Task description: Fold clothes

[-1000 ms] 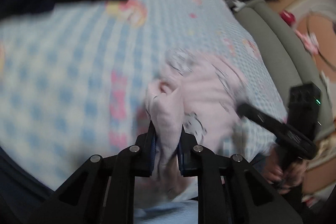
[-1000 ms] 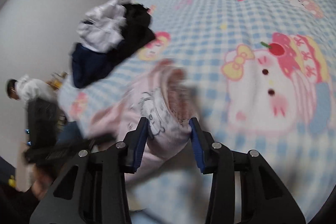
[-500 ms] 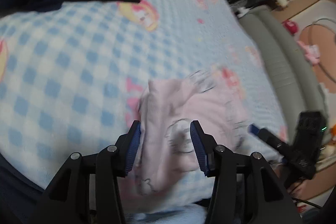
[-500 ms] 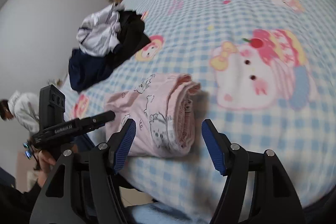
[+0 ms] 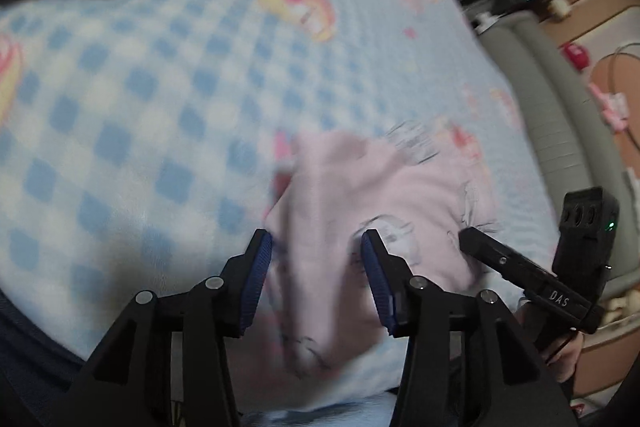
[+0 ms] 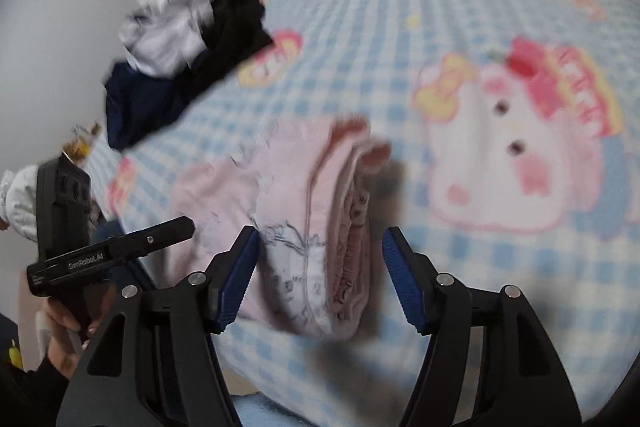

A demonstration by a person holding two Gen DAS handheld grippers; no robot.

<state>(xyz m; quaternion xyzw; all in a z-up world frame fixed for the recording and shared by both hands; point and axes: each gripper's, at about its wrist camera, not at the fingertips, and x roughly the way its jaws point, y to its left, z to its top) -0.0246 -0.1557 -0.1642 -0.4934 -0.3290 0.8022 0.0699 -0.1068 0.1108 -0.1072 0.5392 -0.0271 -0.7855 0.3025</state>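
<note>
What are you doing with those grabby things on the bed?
A person is folding clothes with a pair of tongs in each hand. The pink garment lies folded on the blue checked blanket. Both the left tongs and the right tongs are open, with the garment lying loose between their tips. A pile of dark and white clothes waits farther back on the bed.

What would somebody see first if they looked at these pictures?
First, the big white cartoon cat face with a yellow bow, printed on the blue-and-white checked blanket at the right. Next, the folded pale pink printed garment, lying near the bed's front edge between the open jaws of the right gripper. Farther back at the left sits a rumpled heap of white, black and navy clothes.
</note>
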